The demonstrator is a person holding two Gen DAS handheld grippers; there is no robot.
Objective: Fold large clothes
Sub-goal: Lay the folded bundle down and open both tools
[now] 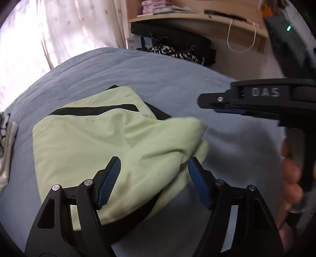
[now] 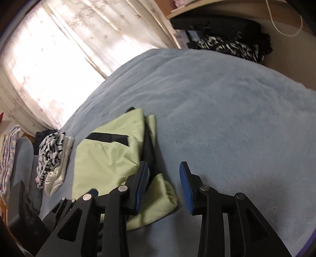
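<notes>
In my left wrist view a patterned black-and-white garment (image 1: 6,146) lies crumpled at the bed's left edge. Next to it, near the middle of the fuzzy blue blanket (image 1: 138,73), sits the light green jacket (image 1: 94,142), a smooth thin fabric with a black stripe and dark lining, folded into a rough rectangle with one puffy flap rising toward the right. My left claw (image 1: 153,168) is spread wide, its ribbed blue pads on either side of the jacket's near edge; I cannot tell whether either pad touches the cloth. To the right my right claw (image 1: 221,104) shows side-on, black with raised lettering, and my hand (image 1: 290,178) wraps its handle. A pale wooden shelf (image 1: 197,17) curves across the far wall.

My right wrist view shows more to the left: a sheer leaf-print curtain (image 2: 59,49), a stack of pale folded cloth (image 2: 8,158), and the whole of the patterned garment (image 2: 51,154). The jacket (image 2: 108,150) lies flat, a gathered cuff near my right claw (image 2: 164,168), which is spread over bare blanket (image 2: 227,108), its left pad over the jacket's edge.
</notes>
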